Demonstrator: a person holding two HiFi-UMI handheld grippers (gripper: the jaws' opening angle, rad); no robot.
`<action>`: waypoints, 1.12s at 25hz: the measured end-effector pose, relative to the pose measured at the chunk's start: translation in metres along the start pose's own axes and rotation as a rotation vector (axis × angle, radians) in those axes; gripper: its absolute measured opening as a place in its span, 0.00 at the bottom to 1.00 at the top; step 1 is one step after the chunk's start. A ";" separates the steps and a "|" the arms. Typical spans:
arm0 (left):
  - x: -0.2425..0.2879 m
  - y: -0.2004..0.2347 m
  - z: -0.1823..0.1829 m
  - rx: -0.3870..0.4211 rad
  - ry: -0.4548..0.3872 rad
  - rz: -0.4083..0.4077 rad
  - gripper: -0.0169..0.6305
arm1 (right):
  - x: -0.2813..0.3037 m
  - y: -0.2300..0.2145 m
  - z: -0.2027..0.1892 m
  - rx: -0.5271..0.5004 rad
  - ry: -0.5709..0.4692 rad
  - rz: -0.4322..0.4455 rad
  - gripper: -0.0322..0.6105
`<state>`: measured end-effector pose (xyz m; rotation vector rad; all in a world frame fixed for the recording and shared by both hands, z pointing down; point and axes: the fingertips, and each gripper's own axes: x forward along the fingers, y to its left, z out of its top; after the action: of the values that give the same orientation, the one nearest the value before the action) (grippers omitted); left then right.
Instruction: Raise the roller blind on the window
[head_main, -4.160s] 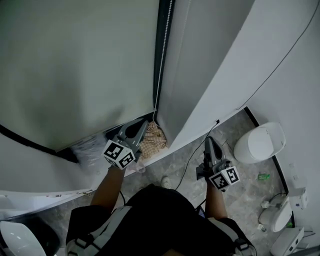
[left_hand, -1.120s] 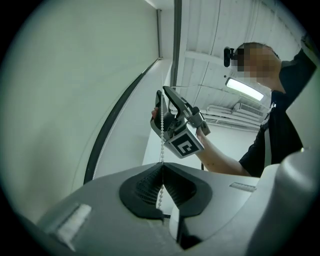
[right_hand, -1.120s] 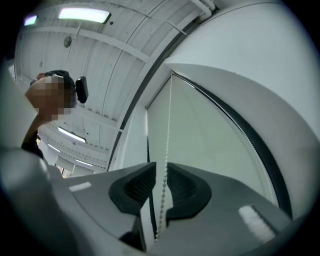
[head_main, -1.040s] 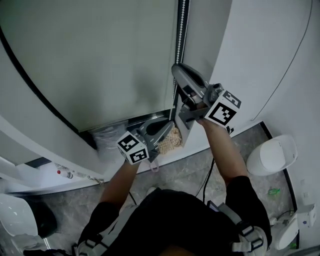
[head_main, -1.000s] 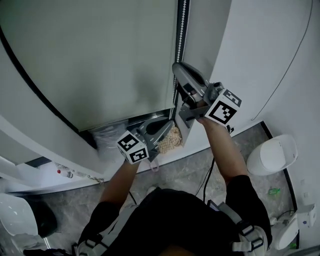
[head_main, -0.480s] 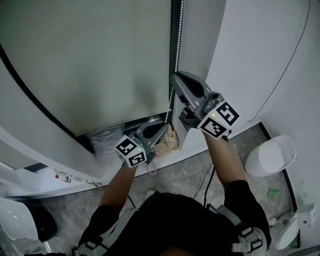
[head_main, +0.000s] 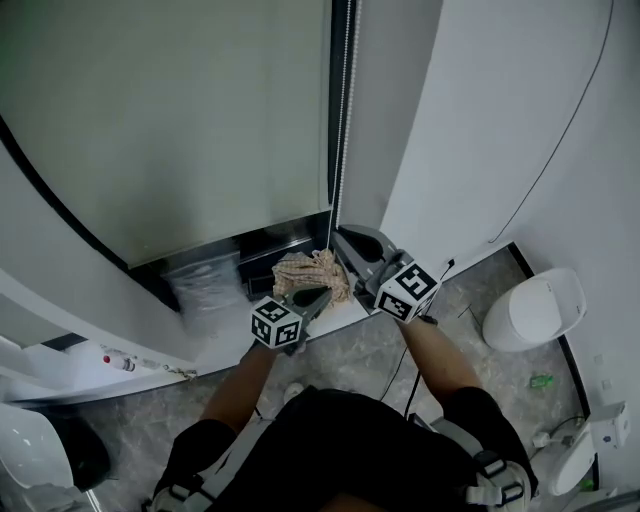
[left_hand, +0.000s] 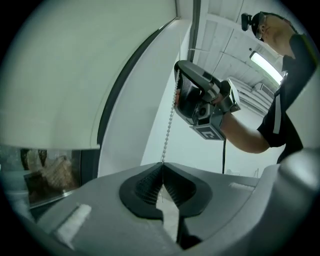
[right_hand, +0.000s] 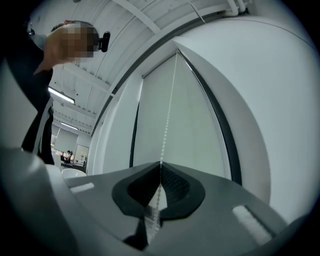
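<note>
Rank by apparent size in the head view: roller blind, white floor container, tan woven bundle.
Roller blind, by far.
White floor container.
Tan woven bundle, slightly smaller; the container lies farther away, so true sizes are unsure.

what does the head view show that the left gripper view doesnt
Only the head view: the grey floor, a white rounded container standing on it, and the left gripper seen from outside with its marker cube.
Only the left gripper view: that gripper's fingers closed on the bead chain, and a ceiling light.
Both: the roller blind, the chain, the right gripper gripping the chain above the left one, and a woven bundle under the blind's lower edge.
</note>
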<state>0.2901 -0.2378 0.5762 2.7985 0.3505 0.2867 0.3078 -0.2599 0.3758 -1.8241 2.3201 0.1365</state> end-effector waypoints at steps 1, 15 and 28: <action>0.000 0.001 -0.017 -0.017 0.025 -0.003 0.04 | -0.005 0.001 -0.016 0.026 0.017 0.002 0.06; -0.044 0.005 0.141 0.137 -0.278 -0.145 0.31 | -0.011 -0.004 -0.034 0.013 0.071 0.012 0.06; -0.024 -0.080 0.340 0.275 -0.445 -0.481 0.31 | -0.006 0.001 -0.034 -0.014 0.130 0.070 0.06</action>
<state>0.3300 -0.2634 0.2289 2.8064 0.9815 -0.5171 0.3050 -0.2598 0.4102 -1.8100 2.4777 0.0449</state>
